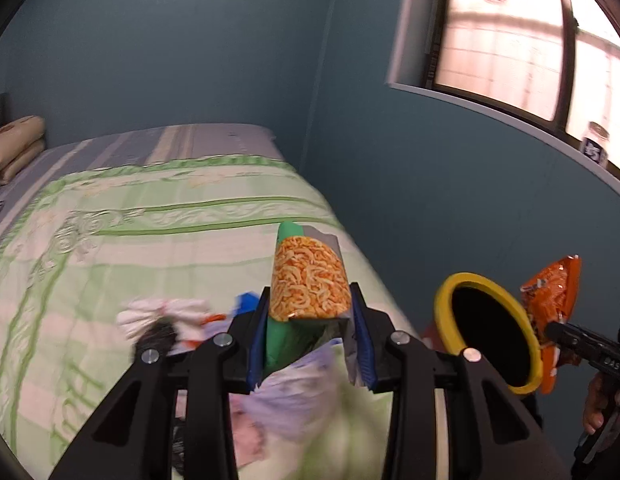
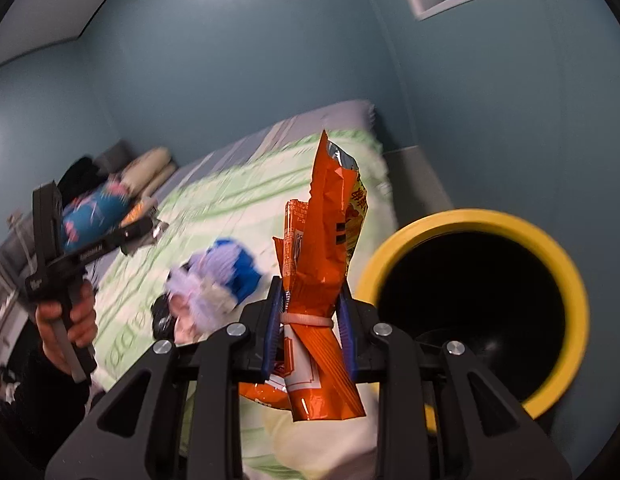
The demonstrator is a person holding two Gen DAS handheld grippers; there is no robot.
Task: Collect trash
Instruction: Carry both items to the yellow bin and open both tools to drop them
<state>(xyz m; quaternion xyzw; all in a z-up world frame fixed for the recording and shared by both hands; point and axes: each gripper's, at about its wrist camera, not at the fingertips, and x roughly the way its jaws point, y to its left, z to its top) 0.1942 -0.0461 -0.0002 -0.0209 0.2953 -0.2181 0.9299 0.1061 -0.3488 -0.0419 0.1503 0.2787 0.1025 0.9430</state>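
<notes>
Your left gripper (image 1: 310,332) clamps the green snack packet (image 1: 310,280) over the bed's (image 1: 130,220) corner; your right gripper (image 2: 311,328) pinches the orange wrapper (image 2: 325,248) (tied mid-length) beside the yellow-rimmed bin (image 2: 569,276).

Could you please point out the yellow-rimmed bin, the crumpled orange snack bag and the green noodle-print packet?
Yellow-rimmed bin (image 2: 469,218): right wrist view, top of its rim.
Crumpled orange snack bag (image 2: 323,240): right wrist view, its middle.
Green noodle-print packet (image 1: 310,276): left wrist view, its printed face.

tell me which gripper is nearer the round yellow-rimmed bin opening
Right. The right gripper, shut on the orange snack bag, sits right beside the yellow-rimmed bin; the left gripper, holding the green noodle-print packet, is farther back over the bed.
</notes>
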